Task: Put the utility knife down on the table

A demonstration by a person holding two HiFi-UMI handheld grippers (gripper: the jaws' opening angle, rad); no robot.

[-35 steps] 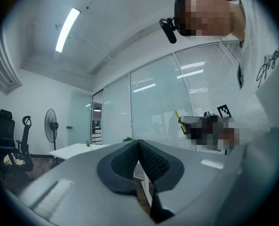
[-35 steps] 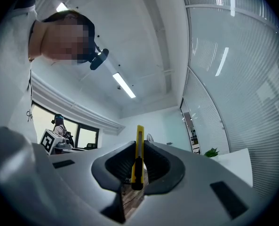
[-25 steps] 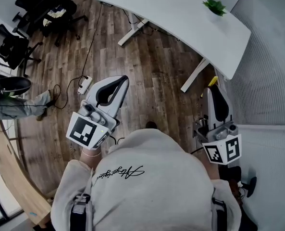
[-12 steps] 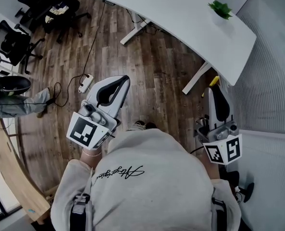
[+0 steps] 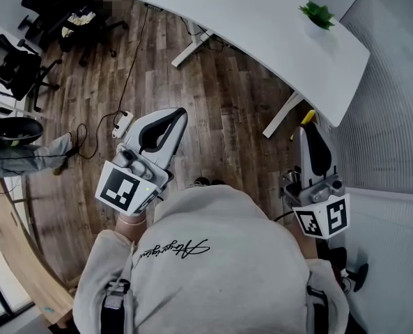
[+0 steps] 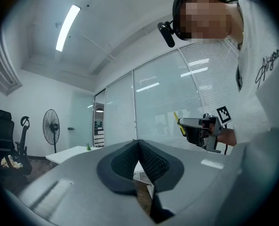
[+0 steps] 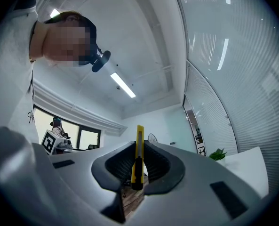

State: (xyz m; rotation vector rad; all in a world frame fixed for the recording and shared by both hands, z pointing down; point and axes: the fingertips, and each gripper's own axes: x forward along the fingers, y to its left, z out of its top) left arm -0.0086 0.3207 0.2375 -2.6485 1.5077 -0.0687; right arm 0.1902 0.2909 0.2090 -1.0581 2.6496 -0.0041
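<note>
While right gripper (image 7: 138,150) clamps it, utility knife (image 7: 139,140) juts past jaws.

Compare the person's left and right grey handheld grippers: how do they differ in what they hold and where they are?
The grey left gripper's tongs meet with nothing between them; the grey right gripper's tongs clamp a yellow utility knife. The left gripper hangs over the brown wooden floor, tilted rightward; the right gripper points nearly straight ahead, close to the white table's edge. Both are the same grey design, and neither is over the table.
</note>
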